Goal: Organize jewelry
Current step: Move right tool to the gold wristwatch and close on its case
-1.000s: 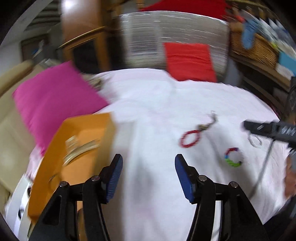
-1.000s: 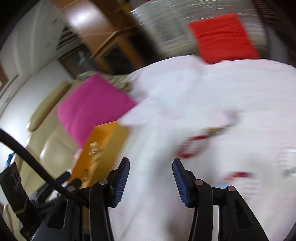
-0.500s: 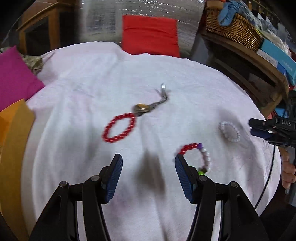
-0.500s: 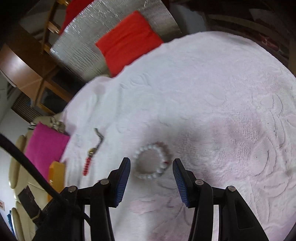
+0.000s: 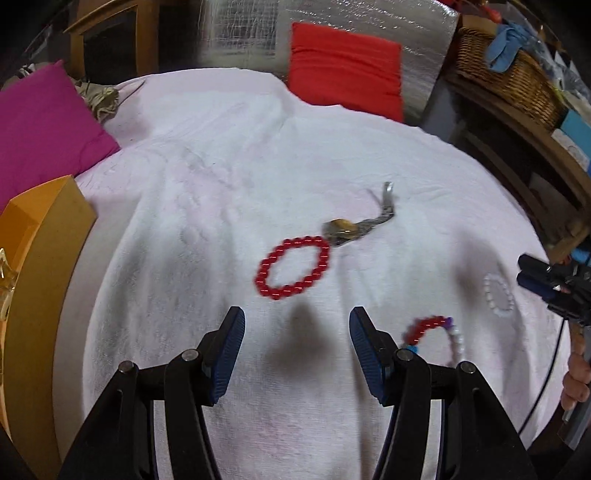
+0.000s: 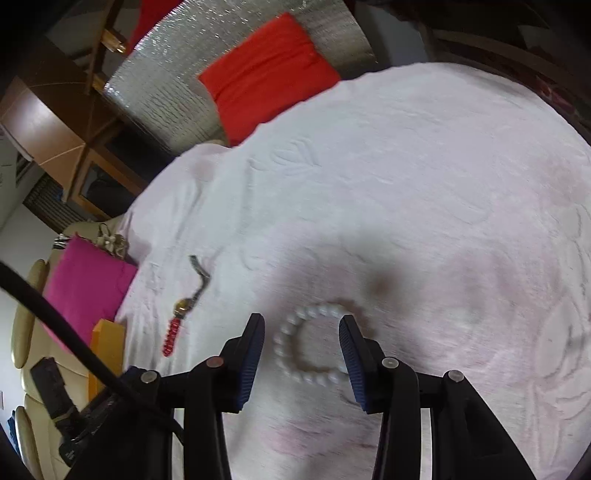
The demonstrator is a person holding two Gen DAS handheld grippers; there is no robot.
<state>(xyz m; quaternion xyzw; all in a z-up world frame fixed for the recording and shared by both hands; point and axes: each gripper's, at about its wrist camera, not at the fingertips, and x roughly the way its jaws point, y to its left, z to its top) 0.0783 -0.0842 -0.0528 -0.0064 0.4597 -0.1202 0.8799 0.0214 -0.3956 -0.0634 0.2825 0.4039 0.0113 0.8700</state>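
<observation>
White and fluffy, a big blanket [image 5: 229,155] covers the whole bed. A pink pillow [image 5: 40,125] lies at its left edge, and a red pillow [image 5: 343,70] leans on a shiny silver sheet [image 5: 243,26] at the far end. A brown wicker basket [image 5: 506,77] sits on a wooden shelf to the right. An orange box [image 5: 44,258] stands on the left side of the blanket, with something gold inside that is too blurry to name.

The jewelry lies apart on the blanket. A red bead bracelet [image 5: 293,267] is in the middle. A wristwatch [image 5: 354,229] with a gold face touches its far end. A bracelet of many colours [image 5: 439,336] lies near the left gripper's right finger. A white pearl bracelet [image 6: 314,347] lies to the right.

The left gripper [image 5: 295,354] hangs over bare blanket, just before the red bracelet. Its jaws are apart and hold nothing.

The right gripper [image 6: 301,354] is over the pearl bracelet. Its jaws have just been closing, and the bracelet sits between them. The right pad looks right at the beads, but the left pad does not touch them.

No words can be read anywhere.
</observation>
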